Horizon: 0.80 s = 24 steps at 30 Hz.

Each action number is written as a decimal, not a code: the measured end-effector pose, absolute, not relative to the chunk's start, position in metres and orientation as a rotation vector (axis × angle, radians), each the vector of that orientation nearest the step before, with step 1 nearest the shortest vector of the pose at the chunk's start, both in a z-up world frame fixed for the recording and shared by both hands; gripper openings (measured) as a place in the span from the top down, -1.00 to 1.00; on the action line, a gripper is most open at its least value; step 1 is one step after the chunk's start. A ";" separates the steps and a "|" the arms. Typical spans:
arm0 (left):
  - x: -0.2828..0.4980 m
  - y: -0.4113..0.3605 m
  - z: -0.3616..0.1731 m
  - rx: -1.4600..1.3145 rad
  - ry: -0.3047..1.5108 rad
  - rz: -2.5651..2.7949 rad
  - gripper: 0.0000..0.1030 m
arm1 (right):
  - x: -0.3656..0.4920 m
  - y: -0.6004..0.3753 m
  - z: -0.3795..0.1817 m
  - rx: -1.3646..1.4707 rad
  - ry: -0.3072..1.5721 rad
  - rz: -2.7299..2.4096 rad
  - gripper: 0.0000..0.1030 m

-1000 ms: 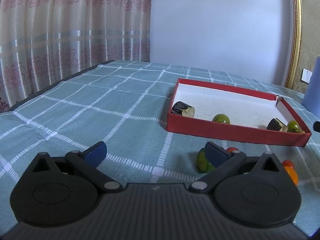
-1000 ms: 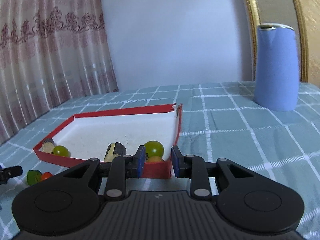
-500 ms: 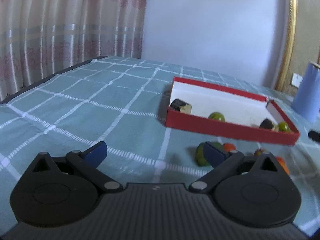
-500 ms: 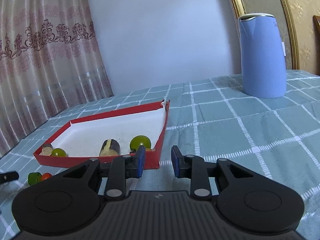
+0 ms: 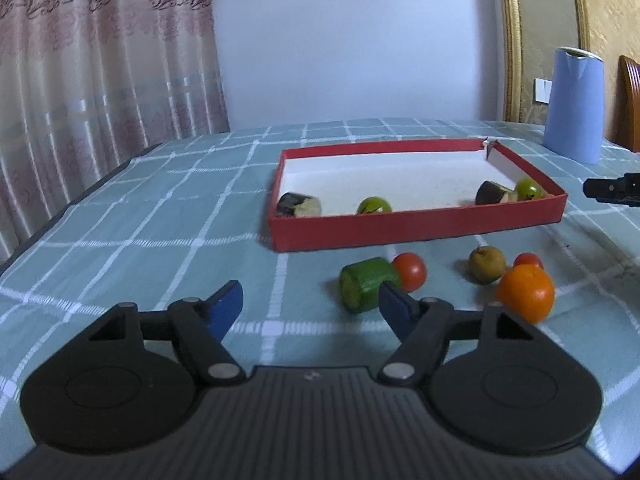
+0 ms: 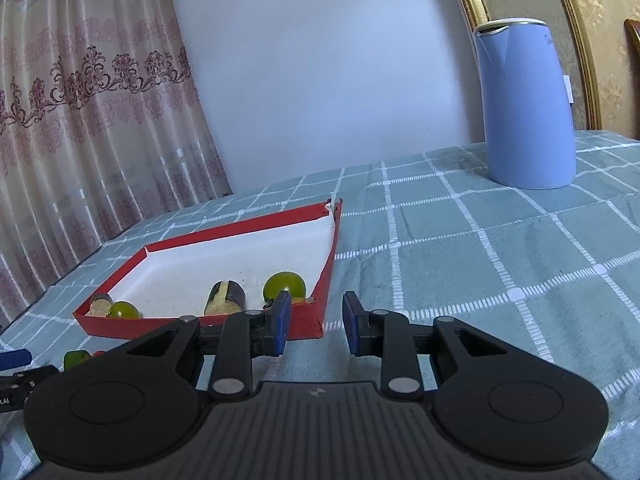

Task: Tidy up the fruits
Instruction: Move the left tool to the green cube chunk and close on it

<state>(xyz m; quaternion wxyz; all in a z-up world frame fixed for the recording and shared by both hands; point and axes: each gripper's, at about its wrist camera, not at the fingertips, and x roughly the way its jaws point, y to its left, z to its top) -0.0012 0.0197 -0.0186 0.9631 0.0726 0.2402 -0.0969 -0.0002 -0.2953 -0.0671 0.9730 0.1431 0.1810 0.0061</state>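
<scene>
Left gripper (image 5: 310,302) empty, jaws just been closing, still apart; right gripper (image 6: 313,324) together, empty. Green cylinder (image 5: 367,290) probably light, stiff, rolls: pinch its flat ends.

Cloth (image 5: 168,216) left of red tray (image 5: 416,228) bare; loose fruit (image 5: 525,297) crowds tray front.

Fruit pieces (image 5: 369,290) lie before the box (image 5: 416,228); kettle (image 5: 574,104) behind, right.
</scene>
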 end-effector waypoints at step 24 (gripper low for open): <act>0.027 -0.005 -0.024 0.128 0.564 -0.136 -0.54 | 0.000 -0.295 -0.068 0.298 0.357 0.021 0.48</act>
